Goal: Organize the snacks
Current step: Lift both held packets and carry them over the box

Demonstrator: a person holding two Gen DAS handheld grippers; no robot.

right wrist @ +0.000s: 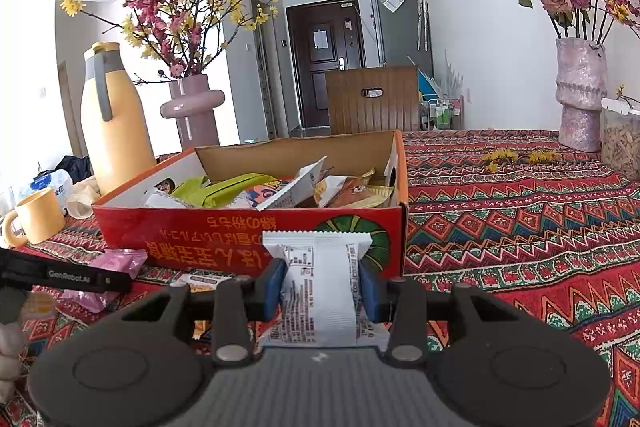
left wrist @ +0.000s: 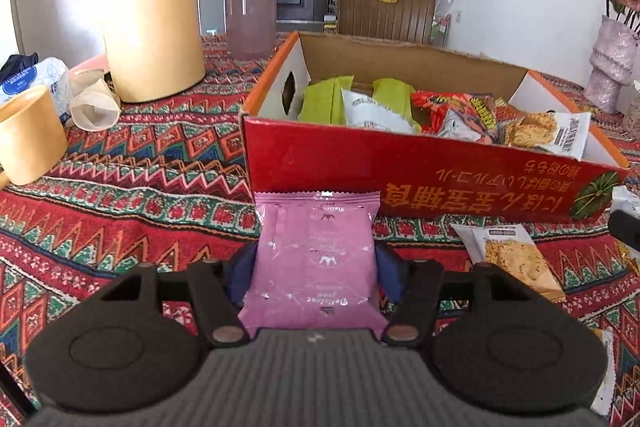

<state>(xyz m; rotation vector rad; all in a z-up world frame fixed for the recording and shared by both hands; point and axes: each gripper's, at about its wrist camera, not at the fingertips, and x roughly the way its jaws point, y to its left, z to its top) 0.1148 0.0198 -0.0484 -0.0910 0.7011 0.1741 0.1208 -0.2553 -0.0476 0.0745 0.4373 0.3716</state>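
Left tool (left wrist: 316, 267): clamped on pink packet (left wrist: 314, 259); right tool (right wrist: 322, 287): clamped on white packet (right wrist: 320, 291); red box (right wrist: 256, 227) directly ahead, long side facing both.

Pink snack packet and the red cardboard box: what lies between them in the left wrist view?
Only a narrow strip of patterned tablecloth; nothing else separates the pink snack packet from the red cardboard box.
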